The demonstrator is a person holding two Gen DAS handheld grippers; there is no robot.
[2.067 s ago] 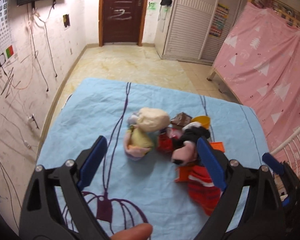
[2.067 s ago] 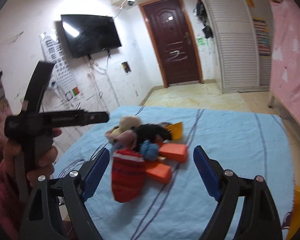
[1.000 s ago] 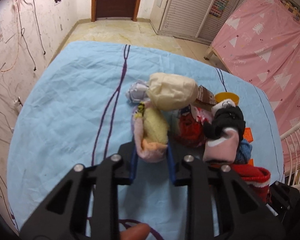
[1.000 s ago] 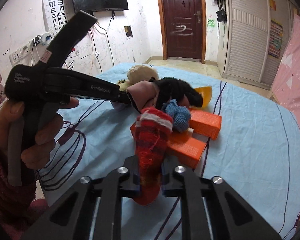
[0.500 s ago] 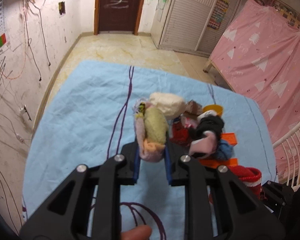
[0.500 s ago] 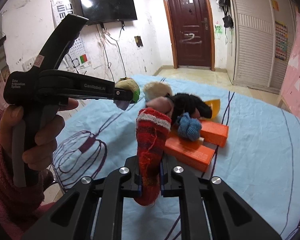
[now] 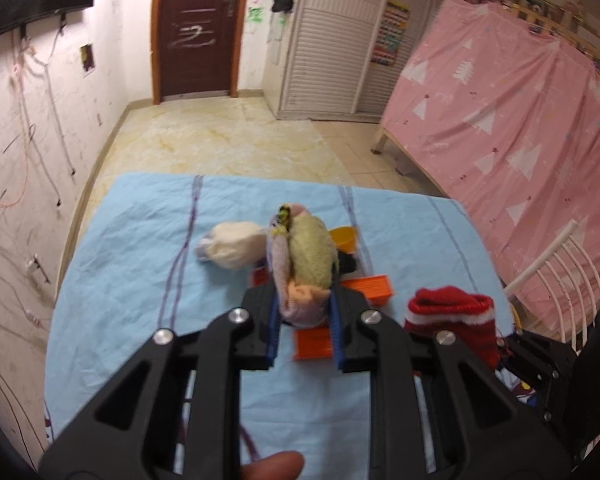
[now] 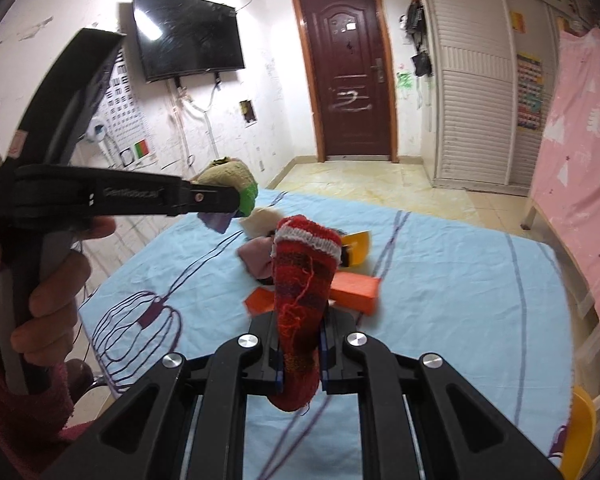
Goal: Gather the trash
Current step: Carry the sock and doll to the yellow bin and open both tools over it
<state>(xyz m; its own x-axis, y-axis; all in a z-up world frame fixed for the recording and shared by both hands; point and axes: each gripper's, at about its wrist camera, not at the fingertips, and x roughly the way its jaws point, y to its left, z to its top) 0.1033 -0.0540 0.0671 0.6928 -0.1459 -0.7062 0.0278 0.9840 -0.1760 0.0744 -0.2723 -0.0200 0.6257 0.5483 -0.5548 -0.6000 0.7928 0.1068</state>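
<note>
My left gripper point(image 7: 305, 320) is shut on a rolled yellow-green and pink sock point(image 7: 306, 264), held up above the blue tablecloth point(image 7: 140, 264). From the right wrist the same sock point(image 8: 232, 184) shows at the tip of the left gripper point(image 8: 220, 206). A red striped knit sock point(image 8: 300, 280) stands pinched in my right gripper point(image 8: 300, 354), and it also shows at the right in the left wrist view as a red sock point(image 7: 452, 320). On the cloth lie a cream sock ball point(image 7: 232, 250), orange boxes point(image 8: 354, 290) and a yellow cup point(image 8: 358, 252).
A pink-draped bed frame point(image 7: 520, 128) runs along the right. A white chair back point(image 7: 552, 264) stands by the table's right edge. A person's hand point(image 8: 40, 280) grips the left tool. Beyond the table are bare tiled floor point(image 7: 228, 140) and a brown door point(image 8: 348, 92).
Both grippers closed on their socks and lifted them off the pile. The yellow-green sock and the red sock now hang above the cloth, and the views have risen and pulled back.
</note>
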